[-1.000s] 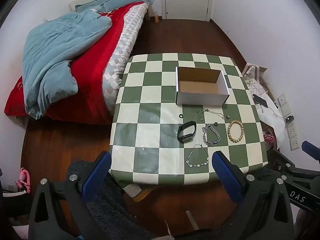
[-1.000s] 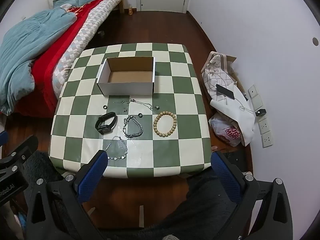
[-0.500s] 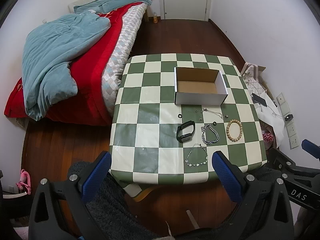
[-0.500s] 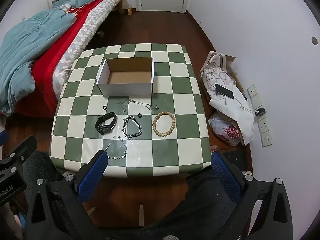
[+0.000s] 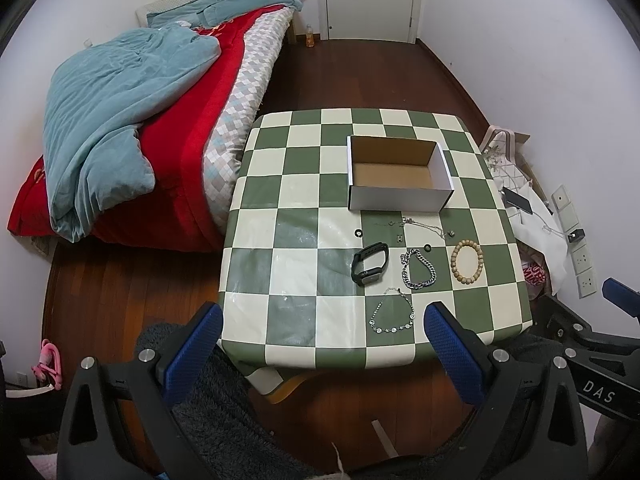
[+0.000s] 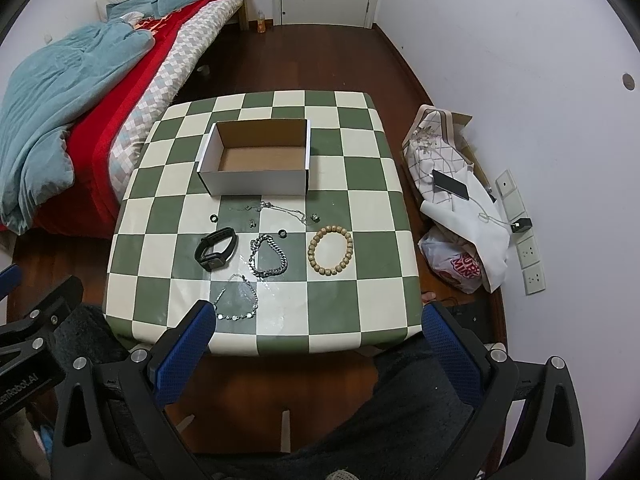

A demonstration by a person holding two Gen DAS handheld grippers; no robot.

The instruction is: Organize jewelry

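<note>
Left wrist view: the left gripper (image 5: 320, 330) was held well back from the table (image 5: 296, 216), its blue ribbed fingers spread wide with nothing between them. The cardboard box (image 5: 400, 196), white outside and brown inside, stood bare, so by my judgement no sorting had begun. All pieces lay on the glossy green-and-cream checked cloth just in front of the box: a black strap watch (image 5: 370, 264), a heavy silver link chain (image 5: 418, 269), a ring of pale round wooden beads (image 5: 467, 262), a fine bracelet with small discs (image 5: 392, 311) nearest the table edge, a thin necklace (image 5: 424, 225) and a small black ring (image 5: 358, 233). Right wrist view: the right gripper (image 6: 318, 330) was likewise wide apart and carrying nothing, short of the table edge. The same pieces lay separate and flat. Several tiny items near the box were too small to identify. Everything remained to be placed.
</note>
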